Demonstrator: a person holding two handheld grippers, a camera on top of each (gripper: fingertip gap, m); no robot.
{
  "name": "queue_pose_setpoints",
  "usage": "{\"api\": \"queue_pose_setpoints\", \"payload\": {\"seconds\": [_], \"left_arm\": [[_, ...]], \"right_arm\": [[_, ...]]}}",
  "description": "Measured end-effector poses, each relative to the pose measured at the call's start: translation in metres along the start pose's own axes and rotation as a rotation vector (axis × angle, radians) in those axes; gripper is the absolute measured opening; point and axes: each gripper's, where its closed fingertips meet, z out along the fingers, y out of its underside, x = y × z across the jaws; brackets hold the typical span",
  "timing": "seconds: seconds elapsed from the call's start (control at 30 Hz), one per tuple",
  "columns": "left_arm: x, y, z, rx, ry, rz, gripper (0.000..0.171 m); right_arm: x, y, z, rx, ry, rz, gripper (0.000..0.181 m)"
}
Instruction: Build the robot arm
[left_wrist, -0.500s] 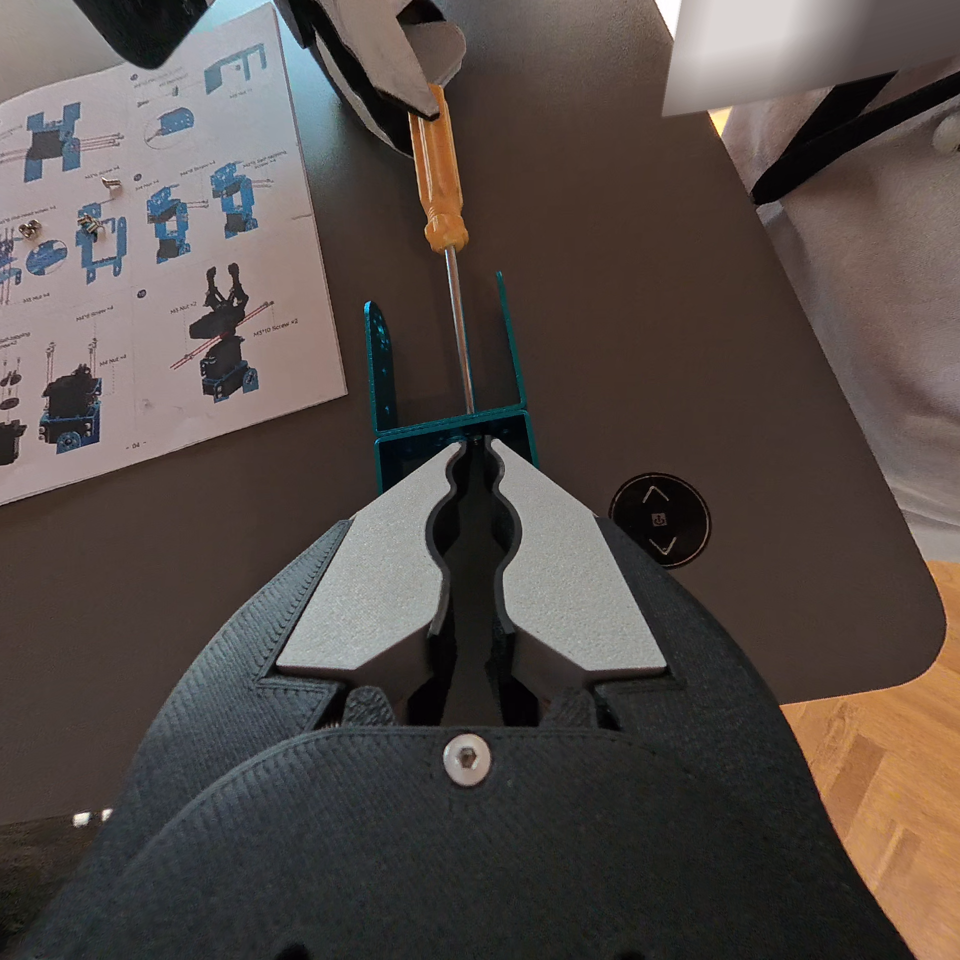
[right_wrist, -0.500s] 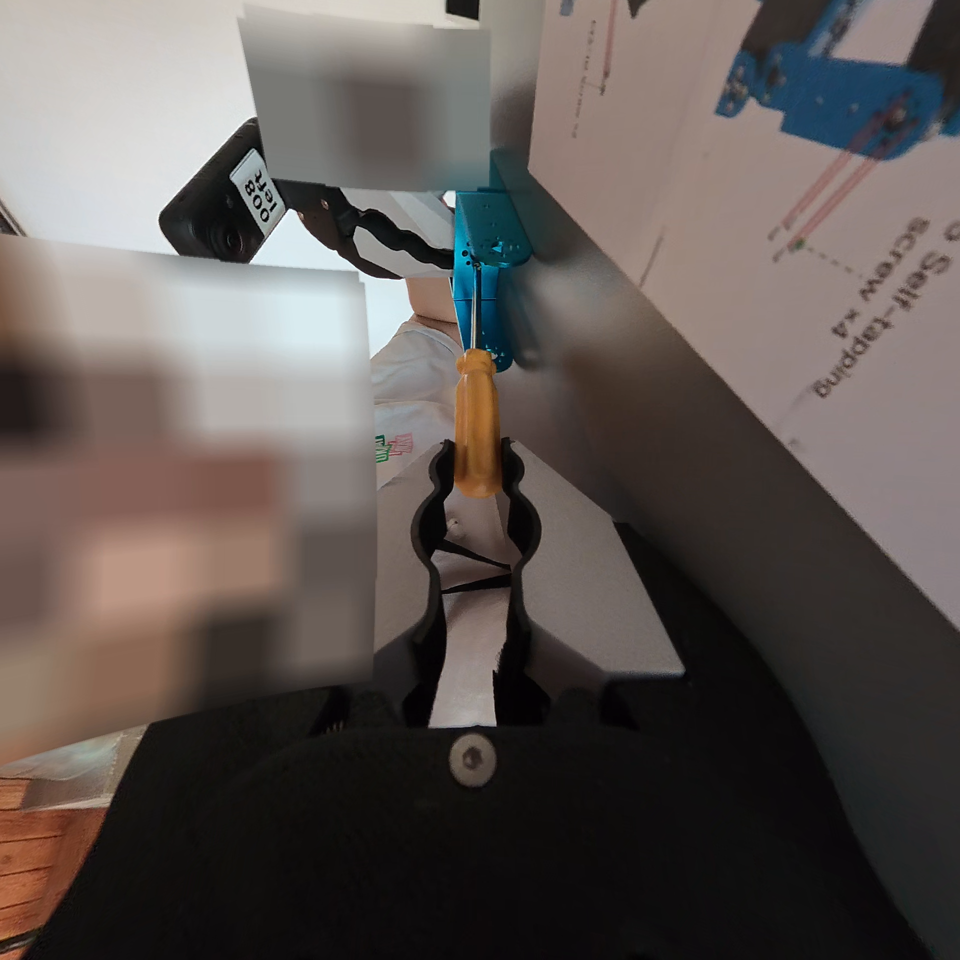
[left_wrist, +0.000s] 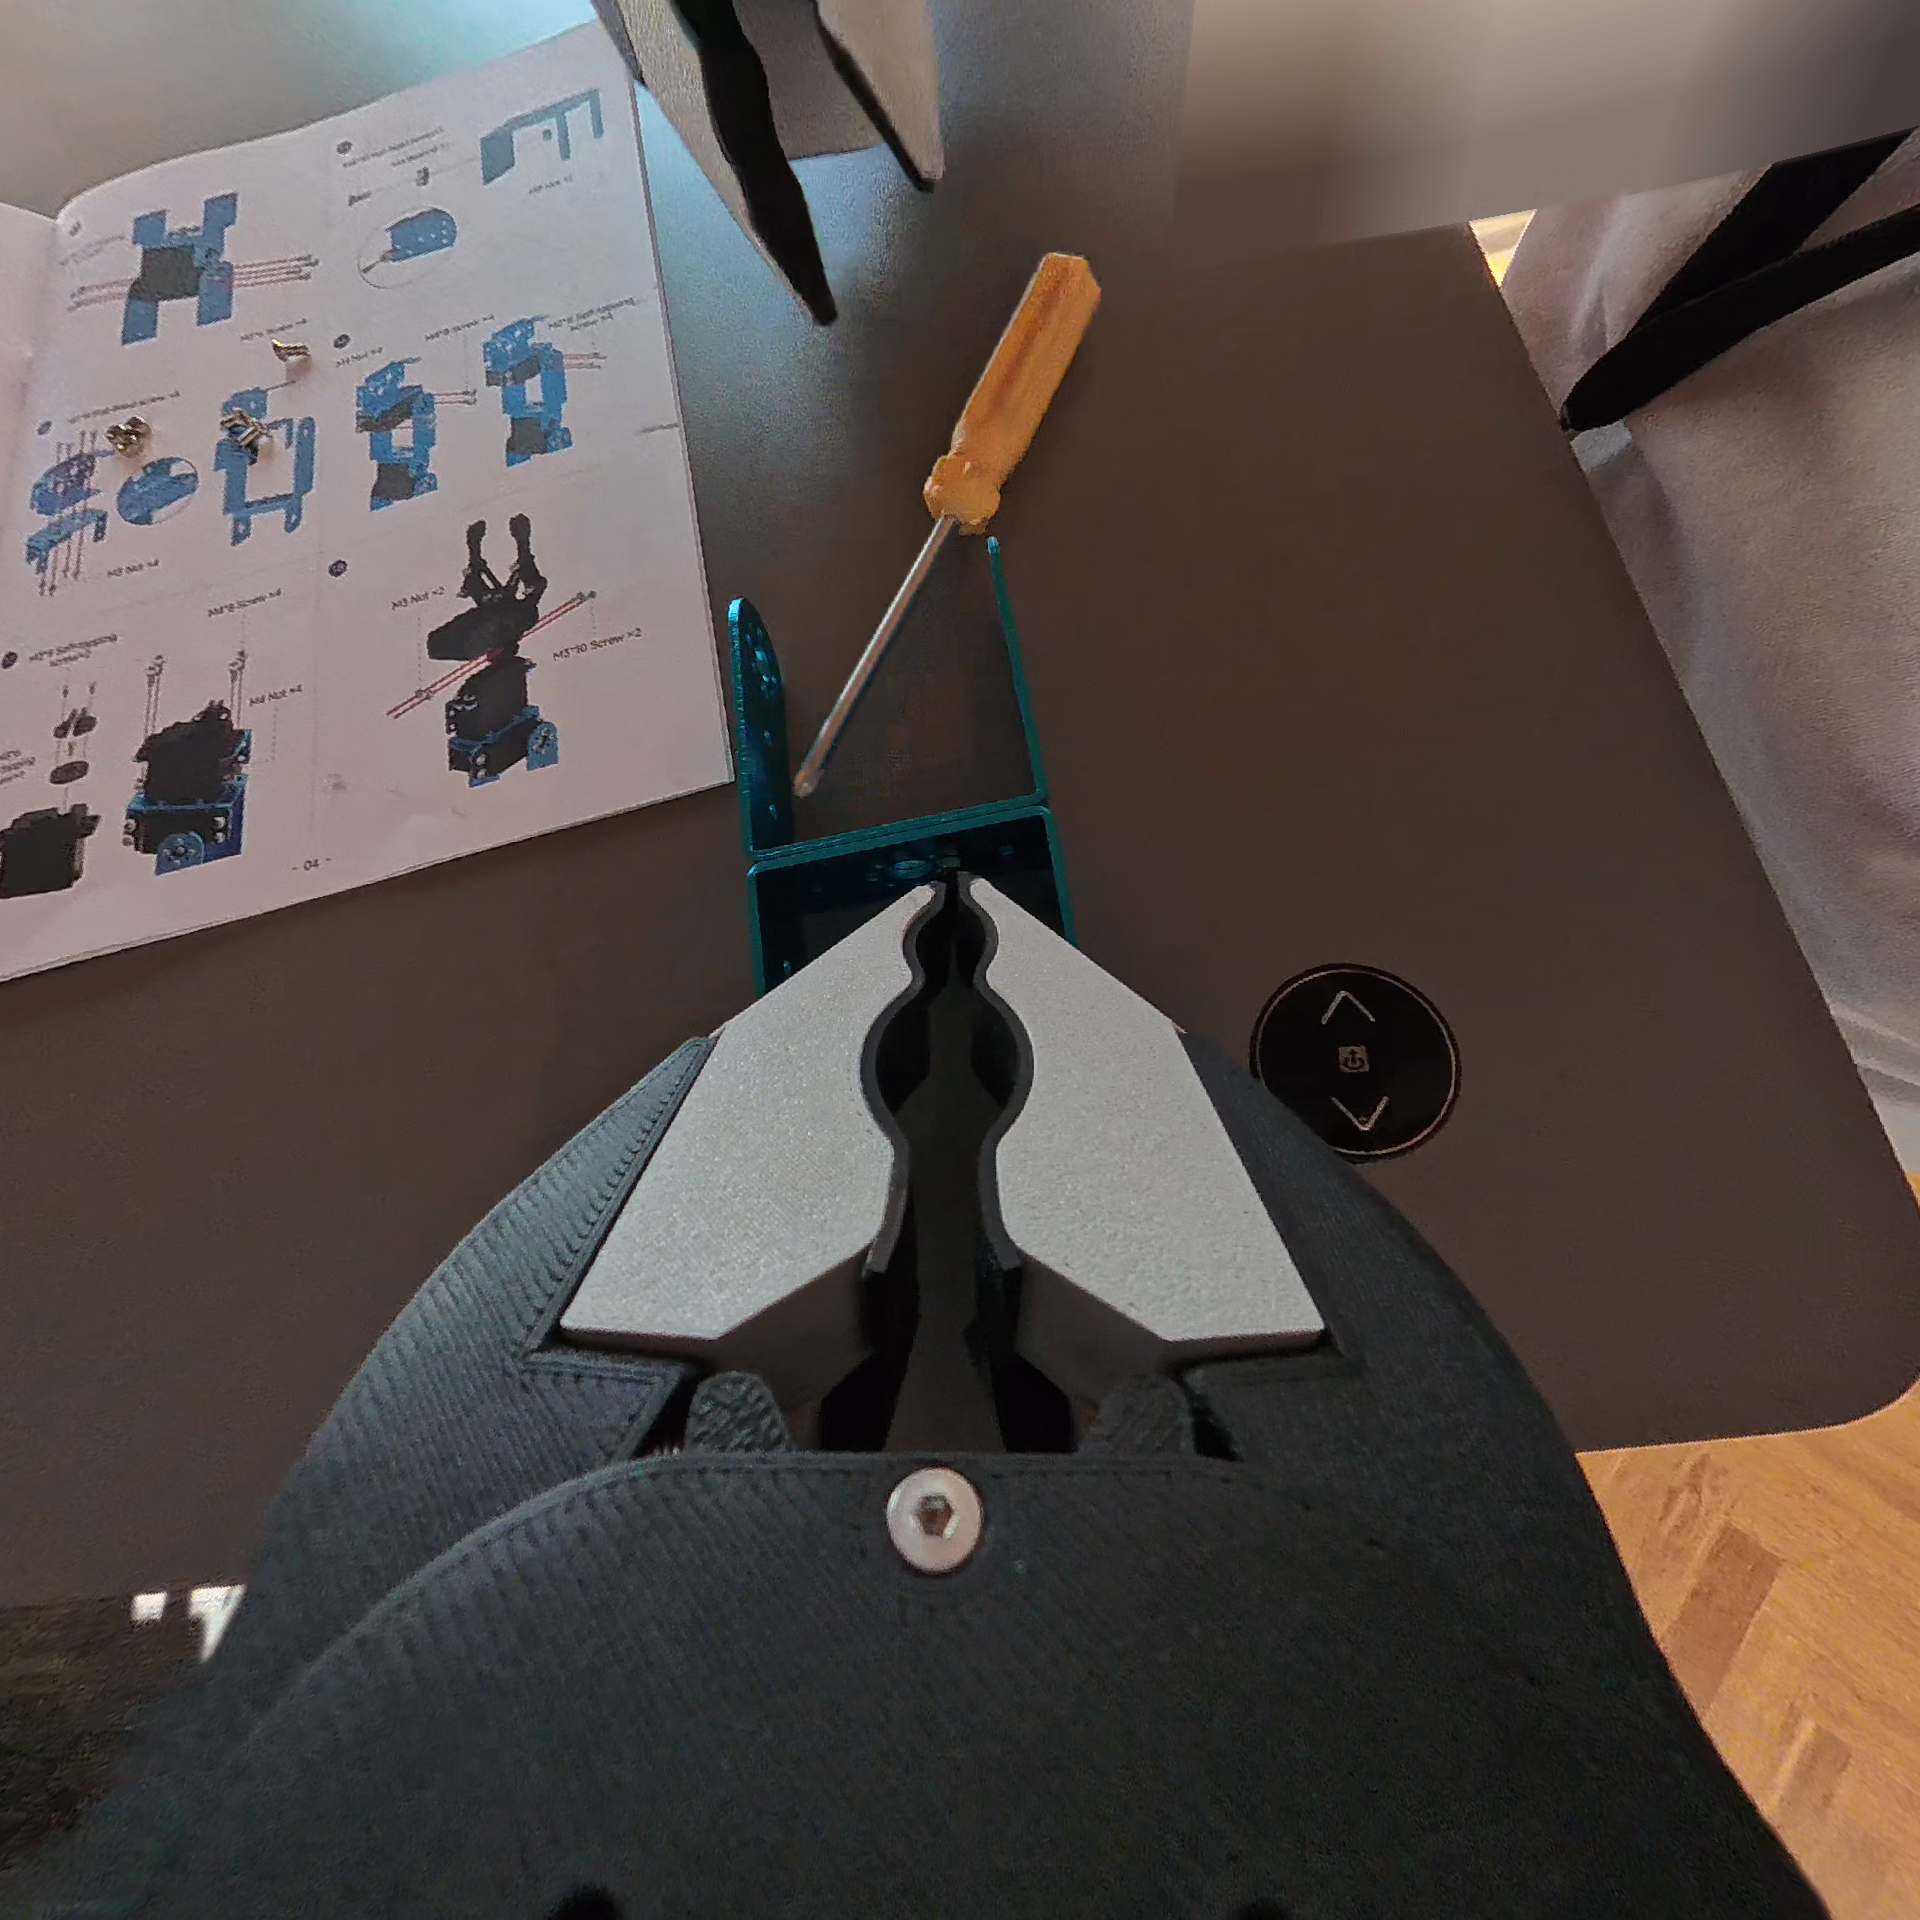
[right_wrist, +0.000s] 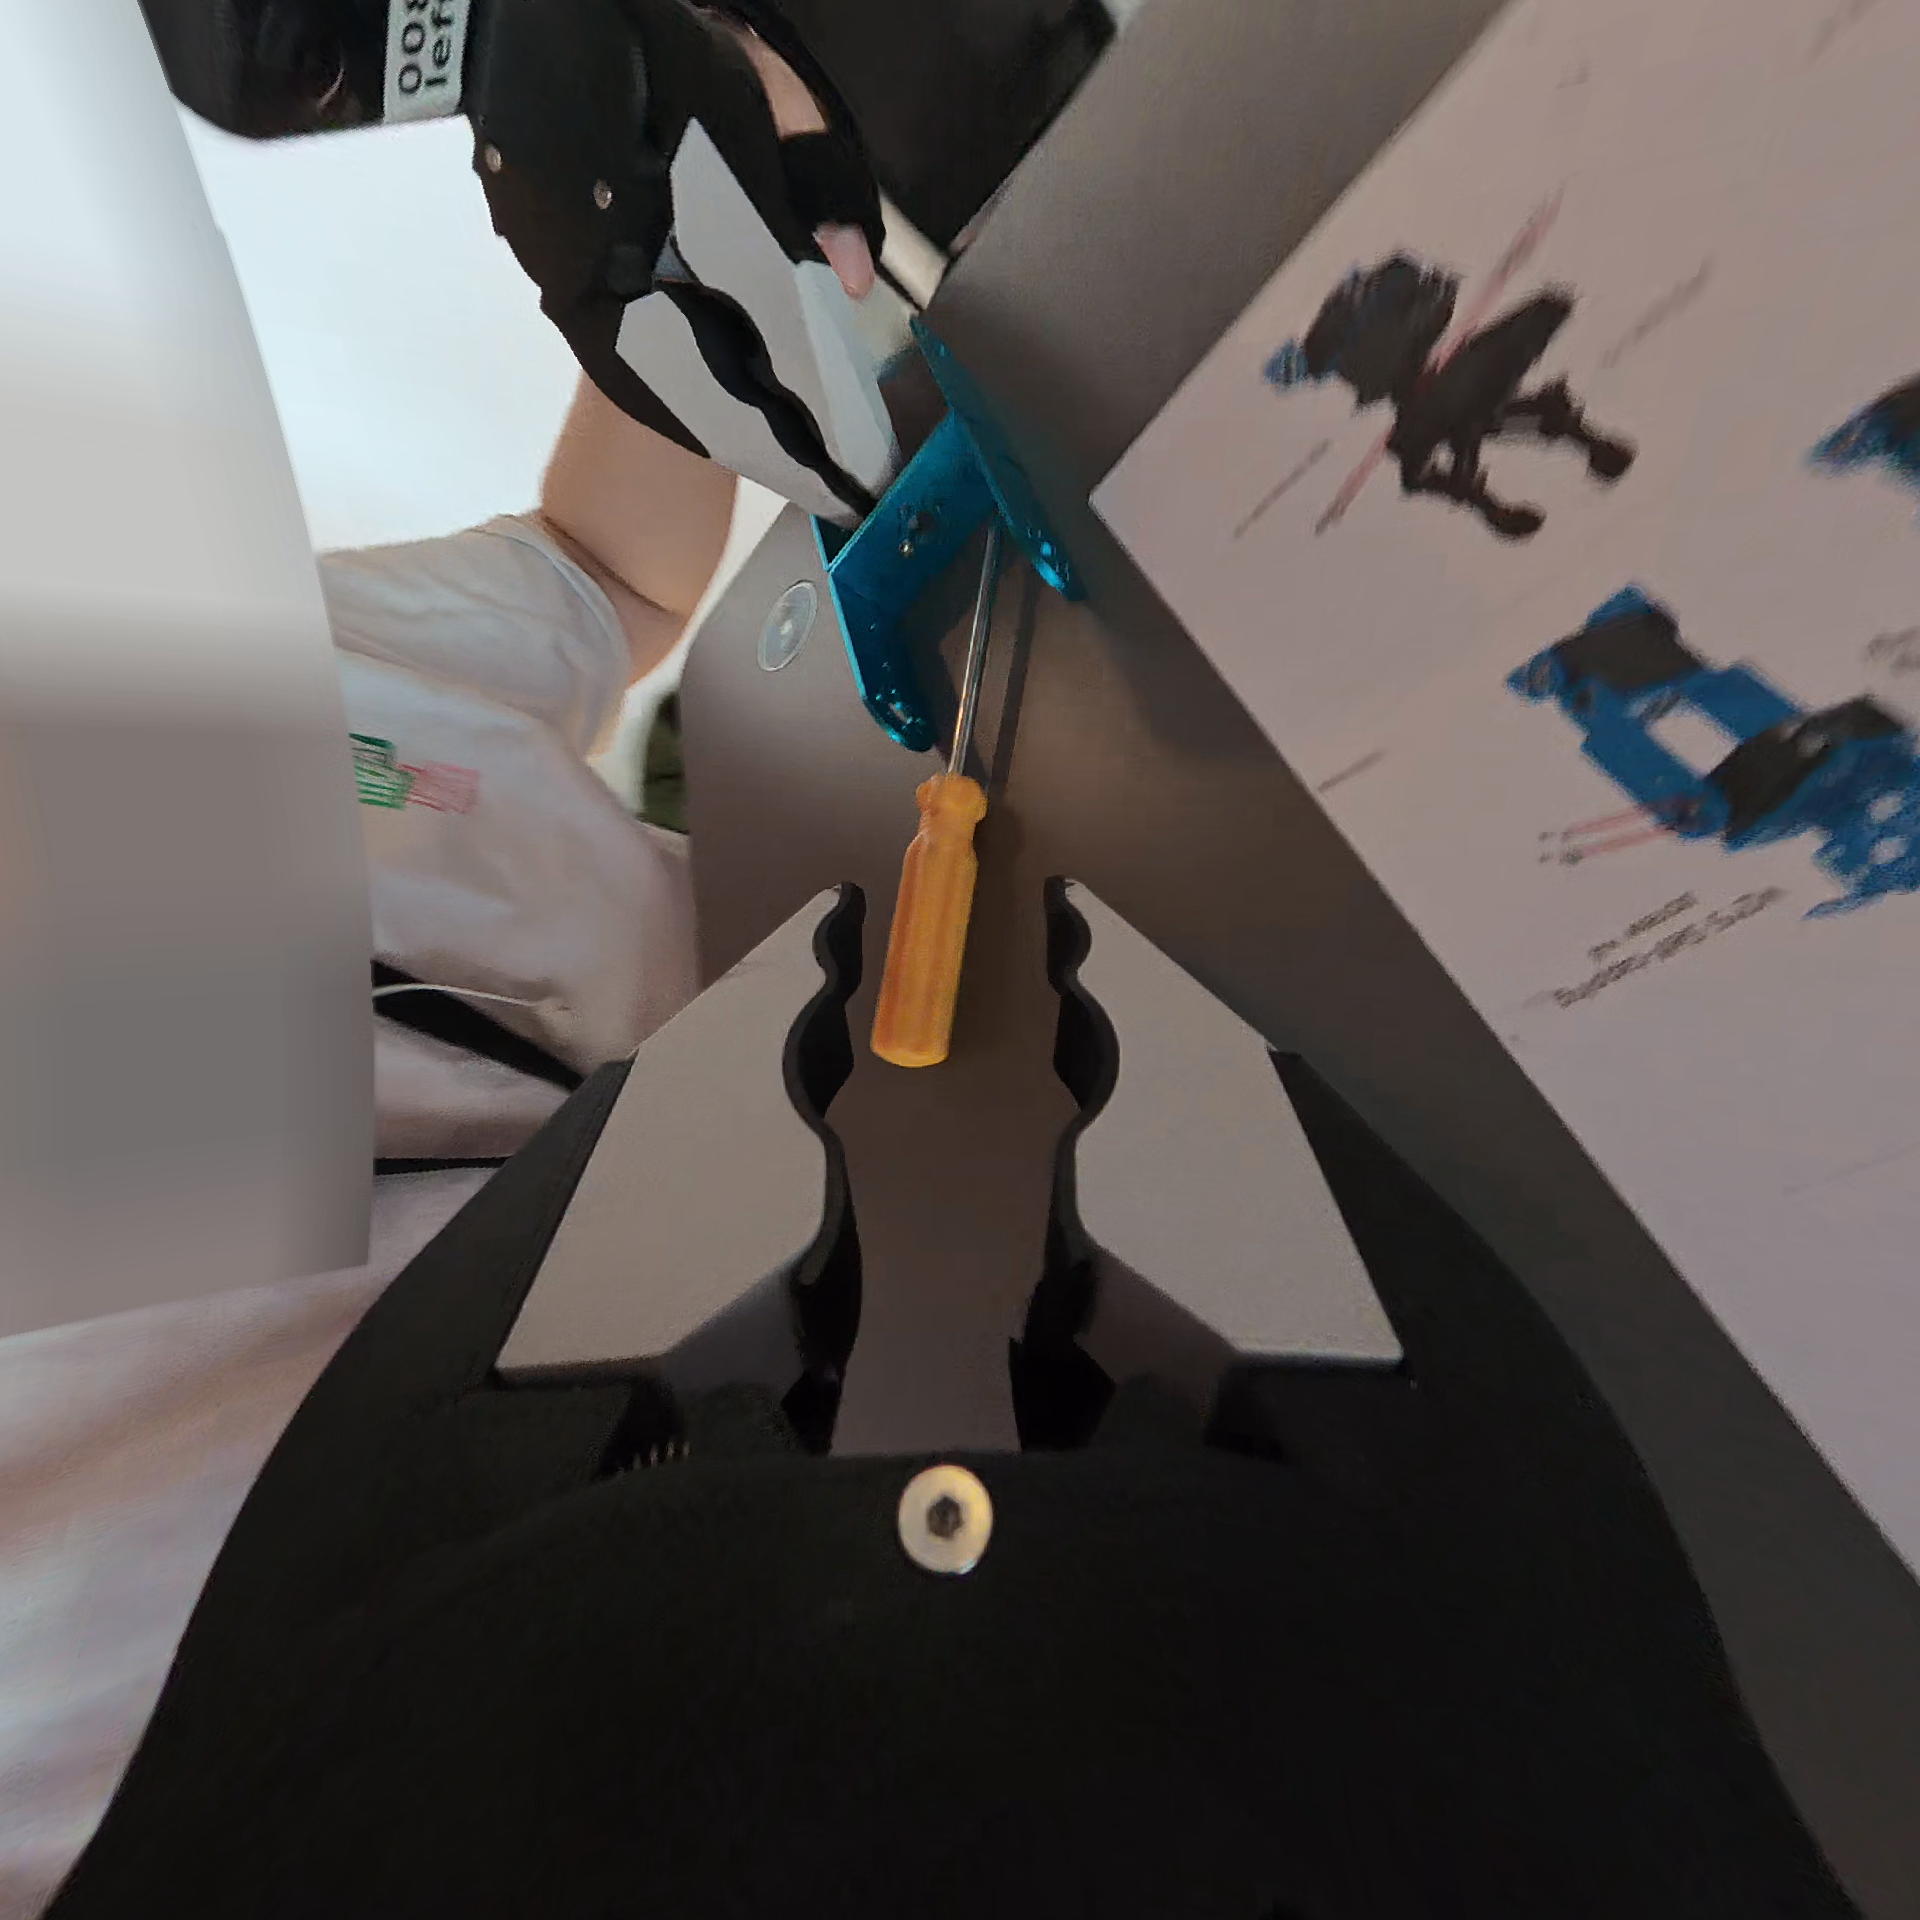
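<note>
Lying loose on the dark table (left_wrist: 1299, 644), the orange-handled screwdriver (left_wrist: 1013, 390) points its tip into the blue bracket (left_wrist: 904, 862), pinched by the left gripper (left_wrist: 951, 894); the right gripper (right_wrist: 951, 904) gapes empty near the handle; booklet (left_wrist: 343, 499) alongside.

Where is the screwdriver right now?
The screwdriver lies loose on the dark table, its tip inside the blue bracket, just ahead of the open right hand-held gripper.

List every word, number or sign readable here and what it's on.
Instruction booklet: captions and a page number by the diagrams; not quoted.
Round black button: two arrow signs, a small icon, no words.
White label on left gripper: printed characters, partly cut off.
Shirt: green and red print, blurred.
</note>
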Motion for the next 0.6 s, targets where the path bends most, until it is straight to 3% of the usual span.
{"api": "queue_pose_setpoints", "payload": {"seconds": [0.17, 0.4, 0.5, 0.6], "left_arm": [[-0.002, 0.000, -0.002, 0.028, 0.008, -0.061, 0.006], [-0.002, -0.004, 0.000, 0.047, 0.010, -0.049, 0.006], [-0.001, -0.005, 0.001, 0.057, 0.015, -0.053, 0.005], [-0.001, -0.004, 0.002, 0.068, 0.023, -0.062, 0.004]], "right_arm": [[0.006, 0.007, 0.005, 0.018, 0.322, -0.326, 0.045], [0.002, 0.027, 0.026, -0.148, 0.432, -0.431, 0.042], [-0.001, 0.029, 0.028, -0.158, 0.405, -0.431, 0.019], [-0.002, 0.028, 0.029, -0.152, 0.394, -0.420, 0.019]]}}
